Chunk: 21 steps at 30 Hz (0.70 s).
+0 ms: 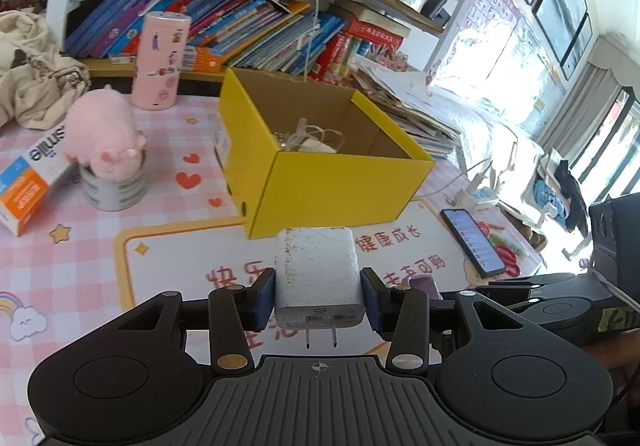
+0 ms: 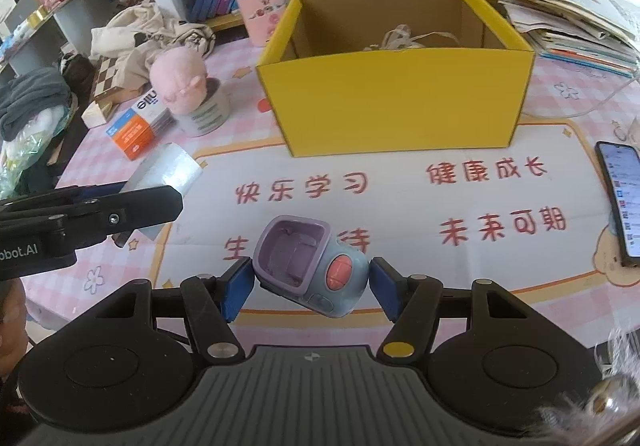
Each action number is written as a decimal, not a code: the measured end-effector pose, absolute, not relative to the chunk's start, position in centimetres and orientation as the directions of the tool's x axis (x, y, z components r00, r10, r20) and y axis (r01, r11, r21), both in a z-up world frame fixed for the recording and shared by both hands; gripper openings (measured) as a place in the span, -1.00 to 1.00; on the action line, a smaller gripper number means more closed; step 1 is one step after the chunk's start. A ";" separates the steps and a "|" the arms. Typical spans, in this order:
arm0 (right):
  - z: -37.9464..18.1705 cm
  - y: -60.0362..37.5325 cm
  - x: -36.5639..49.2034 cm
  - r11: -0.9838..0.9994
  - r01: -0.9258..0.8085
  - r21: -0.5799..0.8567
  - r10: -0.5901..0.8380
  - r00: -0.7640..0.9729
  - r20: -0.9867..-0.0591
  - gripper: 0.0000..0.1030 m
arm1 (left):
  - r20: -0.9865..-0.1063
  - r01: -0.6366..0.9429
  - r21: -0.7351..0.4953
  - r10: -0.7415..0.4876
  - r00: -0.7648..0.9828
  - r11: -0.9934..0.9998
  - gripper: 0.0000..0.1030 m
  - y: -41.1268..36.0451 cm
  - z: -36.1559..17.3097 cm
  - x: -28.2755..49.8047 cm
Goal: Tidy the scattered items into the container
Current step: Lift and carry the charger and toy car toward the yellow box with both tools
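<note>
The left gripper (image 1: pixel 319 296) clamps a white charger (image 1: pixel 318 270), the right gripper (image 2: pixel 310 286) a purple toy (image 2: pixel 310 266), both before the yellow box (image 2: pixel 396 89).

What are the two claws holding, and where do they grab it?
The left claw squeezes a white charger by its two sides, near the prongs. The right claw grips a purple toy by its two ends.

Left gripper (image 1: pixel 319 300) and right gripper (image 2: pixel 308 286): matte black linkage arms with brass and silver pivot caps, blue pads (image 2: pixel 237 288), ribbed grey base with crosshair mark, round black side housings.
</note>
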State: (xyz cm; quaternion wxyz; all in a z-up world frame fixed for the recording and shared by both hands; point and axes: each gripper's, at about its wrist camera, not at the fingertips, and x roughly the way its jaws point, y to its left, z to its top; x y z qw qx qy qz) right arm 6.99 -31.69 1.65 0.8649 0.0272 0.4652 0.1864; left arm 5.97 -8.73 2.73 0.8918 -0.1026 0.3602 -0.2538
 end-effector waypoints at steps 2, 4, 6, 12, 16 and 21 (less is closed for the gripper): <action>1.8 -32.4 7.2 0.932 -0.292 0.214 0.340 0.503 -0.794 0.19 | -0.587 0.385 -0.367 -0.532 0.610 0.847 -0.17 -9.4 2.8 6.4; 1.9 -33.1 7.6 0.936 -0.285 0.208 0.332 0.509 -0.794 0.19 | -0.585 0.393 -0.368 -0.538 0.607 0.843 -0.17 -10.1 2.8 6.8; 2.0 -33.8 8.1 0.939 -0.278 0.203 0.324 0.514 -0.794 0.19 | -0.584 0.397 -0.368 -0.542 0.605 0.841 -0.17 -10.9 2.8 7.2; 2.1 -35.9 9.5 0.942 -0.273 0.192 0.312 0.516 -0.797 0.19 | -0.585 0.404 -0.372 -0.549 0.597 0.836 -0.17 -13.1 2.8 8.5; 1.7 -37.3 10.5 0.943 -0.269 0.198 0.313 0.505 -0.805 0.19 | -0.600 0.403 -0.374 -0.549 0.582 0.835 -0.17 -14.6 2.4 9.4; 0.9 -38.7 11.7 0.942 -0.263 0.209 0.316 0.480 -0.819 0.19 | -0.620 0.401 -0.370 -0.544 0.565 0.838 -0.17 -16.4 2.0 10.2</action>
